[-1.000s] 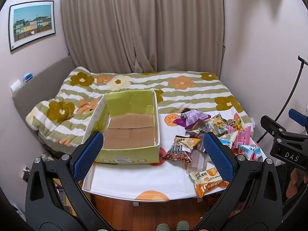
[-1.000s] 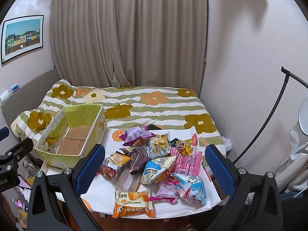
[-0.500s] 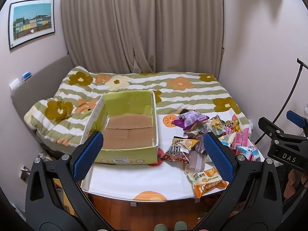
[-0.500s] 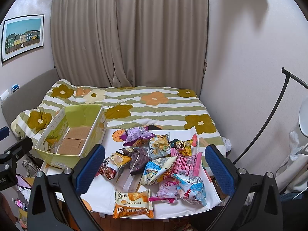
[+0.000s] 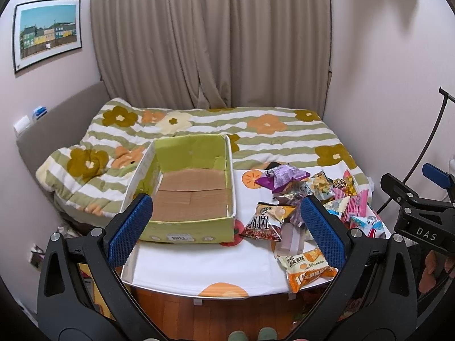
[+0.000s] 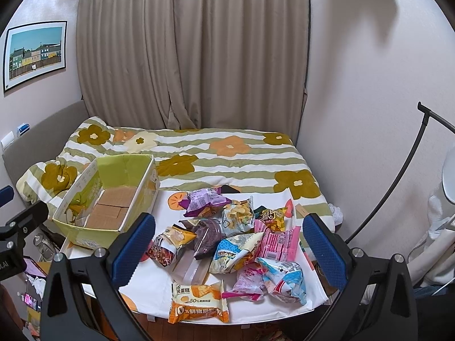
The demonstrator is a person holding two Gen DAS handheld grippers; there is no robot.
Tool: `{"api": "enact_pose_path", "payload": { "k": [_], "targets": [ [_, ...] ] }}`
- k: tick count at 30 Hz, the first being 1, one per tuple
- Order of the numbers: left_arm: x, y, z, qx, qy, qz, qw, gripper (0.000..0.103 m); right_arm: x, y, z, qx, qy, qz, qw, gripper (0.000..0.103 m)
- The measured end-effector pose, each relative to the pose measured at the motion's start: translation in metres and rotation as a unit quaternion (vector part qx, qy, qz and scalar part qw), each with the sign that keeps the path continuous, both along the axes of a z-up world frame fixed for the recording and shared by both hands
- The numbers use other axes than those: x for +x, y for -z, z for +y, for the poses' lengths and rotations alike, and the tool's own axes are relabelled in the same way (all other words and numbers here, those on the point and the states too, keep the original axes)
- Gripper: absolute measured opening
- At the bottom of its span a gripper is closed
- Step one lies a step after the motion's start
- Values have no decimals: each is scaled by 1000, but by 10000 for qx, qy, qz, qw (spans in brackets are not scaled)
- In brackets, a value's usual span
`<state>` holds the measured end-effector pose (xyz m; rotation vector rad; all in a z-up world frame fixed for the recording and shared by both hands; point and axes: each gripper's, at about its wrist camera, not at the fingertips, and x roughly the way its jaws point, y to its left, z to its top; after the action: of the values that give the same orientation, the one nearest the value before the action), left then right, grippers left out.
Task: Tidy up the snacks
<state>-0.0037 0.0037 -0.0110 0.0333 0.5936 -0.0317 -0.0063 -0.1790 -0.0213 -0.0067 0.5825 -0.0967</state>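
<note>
An empty green cardboard box [image 5: 187,224] with a brown bottom stands on the left of a small white table [image 5: 199,264]; it also shows in the right wrist view [image 6: 85,236]. A pile of snack packets [image 6: 236,236] lies on the table's right half, with a purple bag [image 6: 203,202] at the back and an orange cake packet [image 6: 198,302] at the front edge. The pile shows in the left wrist view [image 5: 310,199] too. My left gripper [image 5: 226,223] is open and empty, held before the table. My right gripper [image 6: 229,244] is open and empty, above the table's front edge.
A bed with a striped flower quilt [image 6: 227,156] lies right behind the table, curtains [image 6: 193,51] beyond it. A black stand pole [image 6: 398,176] rises at the right by the wall. Wooden floor [image 5: 199,312] shows below the table's front edge.
Both views have shifted only slightly; the table sits a touch lower in the left wrist view. Both grippers stay open and nothing on the table has moved.
</note>
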Motion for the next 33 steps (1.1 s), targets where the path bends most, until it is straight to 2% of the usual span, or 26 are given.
{"api": "enact_pose_path", "payload": {
  "k": [4, 8, 13, 16, 19, 22, 26, 30, 33],
  "targets": [
    [3, 0, 1, -1, 61, 127, 9999, 103, 1, 2, 0, -3, 60, 63, 10000, 103],
    [14, 11, -2, 17, 349, 419, 9985, 103, -2, 13, -11, -14, 238, 232, 9994, 103],
    [36, 42, -15, -205, 856, 958, 9915, 103, -10, 43, -40, -66, 606, 589, 9964, 103],
    [41, 63, -37, -171, 1094, 1148, 9872, 103, -13, 61, -57, -82, 654, 762, 9949, 103],
    [40, 85, -67, -3, 1419, 1175, 9829, 103, -18, 82, -79, -34, 638, 968, 9932, 103],
    [37, 114, -99, 404, 1764, 1269, 9753, 103, -16, 100, -98, 5, 547, 1153, 9918, 103],
    [40, 158, -137, 975, 2339, 1513, 9555, 103, -7, 126, -115, -21, 346, 1442, 9889, 103],
    [46, 195, -163, 1605, 2920, 1619, 9288, 103, 6, 149, -127, -96, 106, 1646, 9863, 103],
    [52, 216, -176, 1920, 3222, 1696, 9114, 103, 15, 167, -134, -98, -61, 1758, 9844, 103]
  ]
}}
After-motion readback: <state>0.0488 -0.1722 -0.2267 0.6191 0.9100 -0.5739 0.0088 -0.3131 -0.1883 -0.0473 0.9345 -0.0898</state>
